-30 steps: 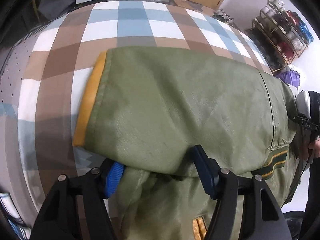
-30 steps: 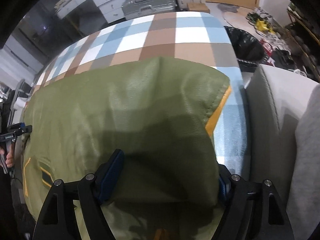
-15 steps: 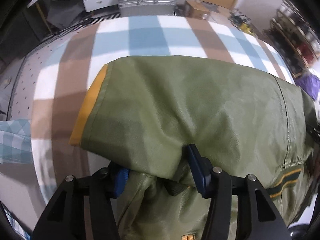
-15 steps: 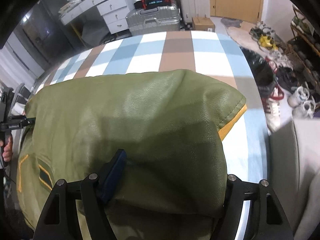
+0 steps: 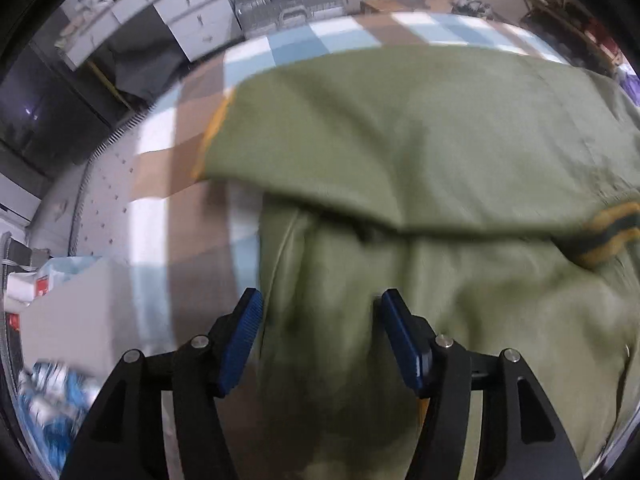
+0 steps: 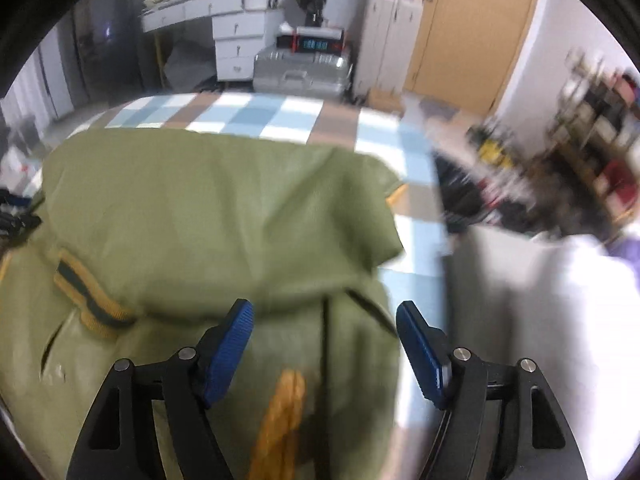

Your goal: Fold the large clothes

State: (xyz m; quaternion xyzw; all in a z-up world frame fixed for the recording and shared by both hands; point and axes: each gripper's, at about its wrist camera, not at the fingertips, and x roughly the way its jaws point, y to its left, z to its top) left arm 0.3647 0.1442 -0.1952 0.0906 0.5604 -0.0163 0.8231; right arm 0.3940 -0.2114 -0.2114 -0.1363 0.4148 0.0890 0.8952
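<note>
Left gripper (image 5: 318,320) opening | olive jacket (image 5: 400,140) blurred | near hem cropped

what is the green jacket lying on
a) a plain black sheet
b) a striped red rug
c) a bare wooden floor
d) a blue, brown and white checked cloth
d: the green jacket lies folded over on a checked cloth of blue, brown and white squares, which also shows beyond the jacket in the right wrist view.

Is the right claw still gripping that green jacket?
Apart. In the right wrist view, the right claw hangs open above the green jacket; both blue pads show bare.
</note>
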